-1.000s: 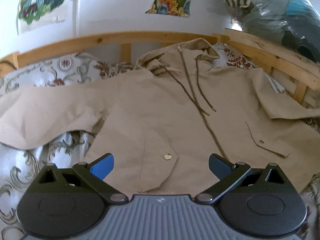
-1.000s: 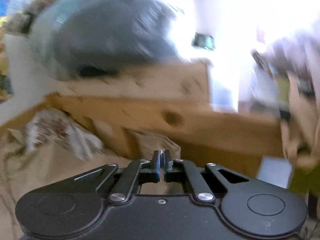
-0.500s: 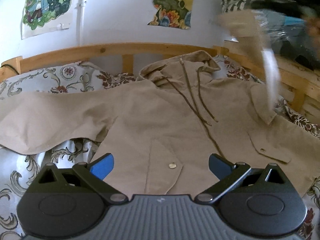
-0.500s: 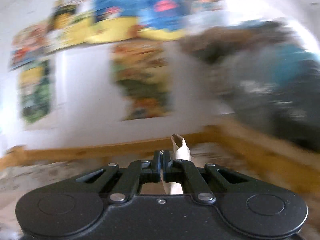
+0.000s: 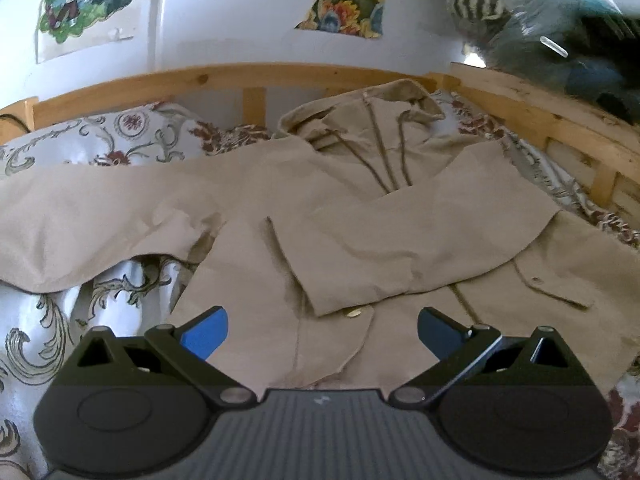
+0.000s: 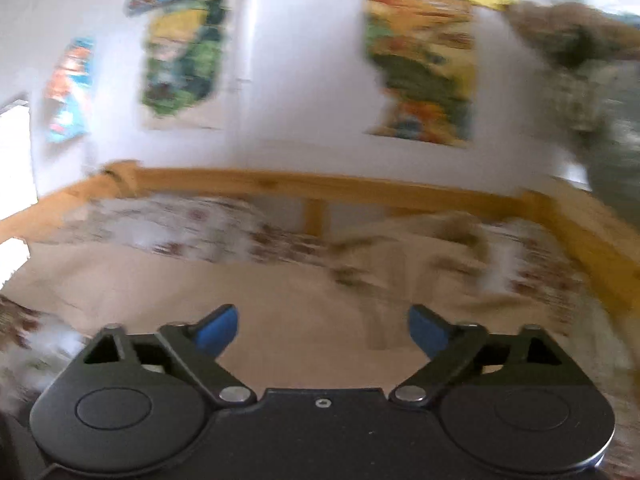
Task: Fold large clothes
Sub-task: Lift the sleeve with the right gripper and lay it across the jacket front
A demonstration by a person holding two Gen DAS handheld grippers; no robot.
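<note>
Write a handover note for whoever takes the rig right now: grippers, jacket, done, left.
Left gripper: open, empty, low over the jacket's hem.
Right gripper: jaws opening, nothing between them; its view is blurred.
Beige hooded jacket: front up on the patterned bedding, hood toward the wooden bed rail.
Done: one sleeve is folded across the chest, cuff near the pocket snap.
Left: the other sleeve lies spread out sideways; fold it in, then fold the body.

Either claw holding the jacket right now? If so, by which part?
Nothing is held. The left claw stands open above the beige jacket; the right claw is opening, nothing between its fingers.
</note>
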